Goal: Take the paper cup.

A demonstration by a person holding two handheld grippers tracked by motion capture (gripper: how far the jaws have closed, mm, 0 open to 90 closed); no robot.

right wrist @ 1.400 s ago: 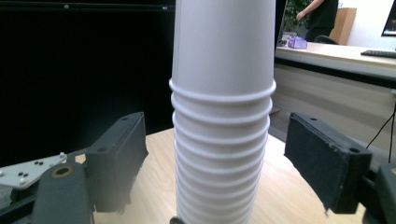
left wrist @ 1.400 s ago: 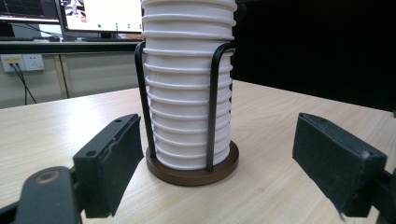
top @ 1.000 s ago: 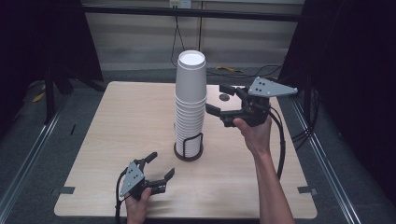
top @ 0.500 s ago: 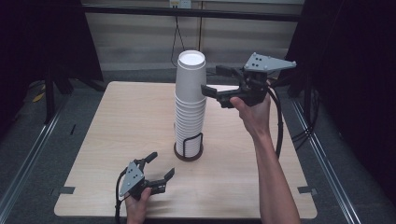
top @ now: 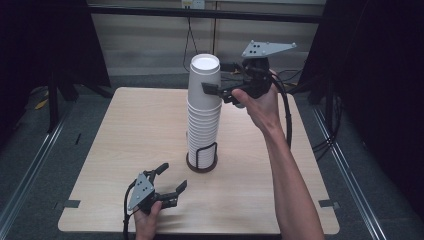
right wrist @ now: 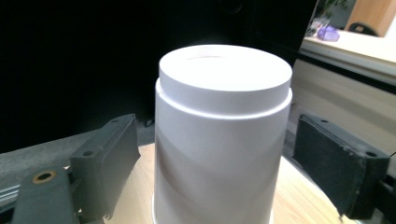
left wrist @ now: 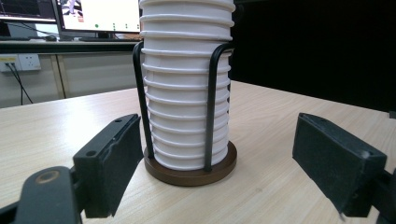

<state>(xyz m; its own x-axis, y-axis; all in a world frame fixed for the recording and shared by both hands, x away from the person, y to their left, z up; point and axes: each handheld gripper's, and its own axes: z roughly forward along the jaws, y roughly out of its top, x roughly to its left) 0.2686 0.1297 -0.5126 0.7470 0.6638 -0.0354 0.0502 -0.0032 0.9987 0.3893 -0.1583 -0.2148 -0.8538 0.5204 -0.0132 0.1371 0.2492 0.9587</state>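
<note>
Near the middle of the wooden table point(top: 125, 130) we see a tall stack of white paper cups point(top: 204, 107) standing upright in a black wire holder point(top: 202, 159) on a round brown base, its long axis vertical and the cups upside down, the closed bottom of the topmost one facing up. Bare tabletop lies open on every side of the stack, widest to the left and toward the near edge; the far edge sits close behind it. The right gripper point(top: 216, 89) is raised high, level with the top cup, the forearm reaching up and forward from the bottom right and the hand wrapped around the gripper body. Its jaws stand wide apart on either side of the top cup point(right wrist: 222, 135), with a gap showing at each side, so they grip nothing. The left gripper point(top: 172, 180) rests low near the table's front edge, well apart from the stack, pointing toward the holder's base point(left wrist: 189, 170); its jaws are spread wide and hold nothing.
</note>
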